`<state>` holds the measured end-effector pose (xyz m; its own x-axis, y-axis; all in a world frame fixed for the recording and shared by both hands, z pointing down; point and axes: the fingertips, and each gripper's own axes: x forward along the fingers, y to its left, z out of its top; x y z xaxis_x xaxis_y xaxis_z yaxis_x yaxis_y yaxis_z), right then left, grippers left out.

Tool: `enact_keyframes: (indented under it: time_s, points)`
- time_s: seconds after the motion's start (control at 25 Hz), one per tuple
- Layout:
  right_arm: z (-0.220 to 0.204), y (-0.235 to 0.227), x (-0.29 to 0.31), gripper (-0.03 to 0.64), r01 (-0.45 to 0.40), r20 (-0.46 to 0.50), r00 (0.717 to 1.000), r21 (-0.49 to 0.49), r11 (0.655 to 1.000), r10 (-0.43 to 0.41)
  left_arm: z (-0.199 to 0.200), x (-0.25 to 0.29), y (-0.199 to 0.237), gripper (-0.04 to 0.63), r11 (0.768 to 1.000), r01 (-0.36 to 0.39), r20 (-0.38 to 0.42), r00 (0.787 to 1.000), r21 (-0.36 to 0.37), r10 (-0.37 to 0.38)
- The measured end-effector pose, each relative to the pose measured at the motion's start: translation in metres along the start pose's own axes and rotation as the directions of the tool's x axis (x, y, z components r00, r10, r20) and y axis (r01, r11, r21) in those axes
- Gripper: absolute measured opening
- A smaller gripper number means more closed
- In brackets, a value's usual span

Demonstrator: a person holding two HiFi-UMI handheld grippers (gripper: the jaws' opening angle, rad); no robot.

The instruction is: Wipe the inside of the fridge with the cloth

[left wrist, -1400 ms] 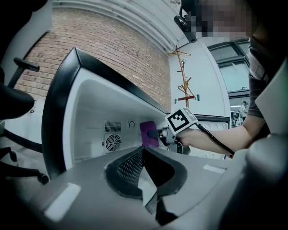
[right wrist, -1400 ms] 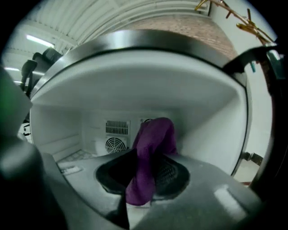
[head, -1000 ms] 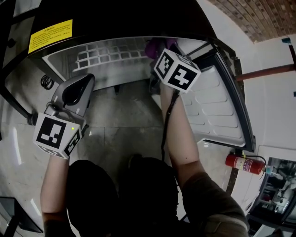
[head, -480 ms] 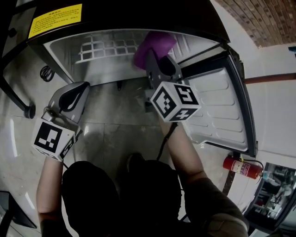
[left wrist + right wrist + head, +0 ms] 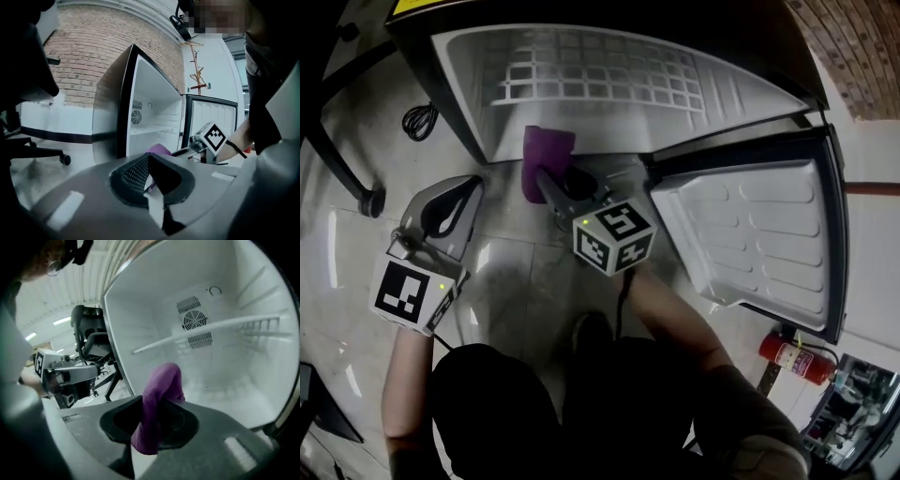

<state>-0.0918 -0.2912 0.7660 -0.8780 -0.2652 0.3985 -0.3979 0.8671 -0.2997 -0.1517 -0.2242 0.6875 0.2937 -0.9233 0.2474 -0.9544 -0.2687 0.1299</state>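
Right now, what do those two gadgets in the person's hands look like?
The left gripper and right gripper each have a smooth grey shell with a dark opening round the jaws. Behind each sits a white cube with black square markers and a green light. A black cable trails from the right one.

The cloth (image 5: 157, 399) looks soft, the fridge (image 5: 140, 315) glossy plastic.

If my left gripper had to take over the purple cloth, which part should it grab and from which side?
Probably the free folded end of the cloth that stands out past the right gripper, which is shut on its lower part. Come in from the side of the left gripper, opening its jaws first; that end is bare there.
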Motion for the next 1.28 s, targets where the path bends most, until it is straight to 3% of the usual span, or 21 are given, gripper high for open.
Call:
enact_keyframes:
  time_s: [0.12,0.24,0.36,0.52,0.64,0.84,1.08,1.28]
  points:
    - [0.024,-0.006,0.031,0.080,-0.060,0.087,0.995,0.029,0.998,0.057,-0.006,-0.001,0.015,0.017,0.999,-0.041,0.008,0.999,-0.021,0.041]
    - [0.054,0.006,0.054,0.078,-0.124,0.169,0.977,-0.058,0.991,0.132,-0.007,0.000,0.028,0.017,0.997,-0.073,0.020,0.997,-0.029,0.073]
    - [0.061,0.013,0.077,0.080,-0.145,0.169,0.972,-0.125,0.981,0.165,-0.004,0.003,0.032,0.017,0.997,-0.076,0.036,0.996,-0.024,0.077]
    - [0.057,0.007,0.102,0.078,-0.131,0.155,0.976,-0.140,0.981,0.152,-0.008,0.004,0.040,0.017,0.996,-0.081,0.039,0.996,-0.028,0.082]
    - [0.045,-0.005,0.120,0.080,-0.111,0.098,0.987,-0.126,0.986,0.124,-0.014,0.007,0.046,0.017,0.994,-0.103,0.032,0.994,-0.043,0.105]
    - [0.009,-0.020,0.143,0.078,-0.041,-0.051,0.998,-0.238,0.971,0.030,-0.026,0.016,0.041,0.017,0.994,-0.087,0.008,0.996,-0.059,0.087]
    - [-0.011,-0.044,0.141,0.078,0.006,-0.179,0.981,-0.386,0.922,-0.082,-0.028,0.025,0.034,0.017,0.996,-0.058,-0.001,0.998,-0.062,0.058]
    - [-0.013,-0.099,0.117,0.078,0.129,-0.187,0.960,-0.363,0.923,-0.208,-0.025,0.030,0.032,0.017,0.996,-0.057,0.016,0.998,-0.070,0.058]
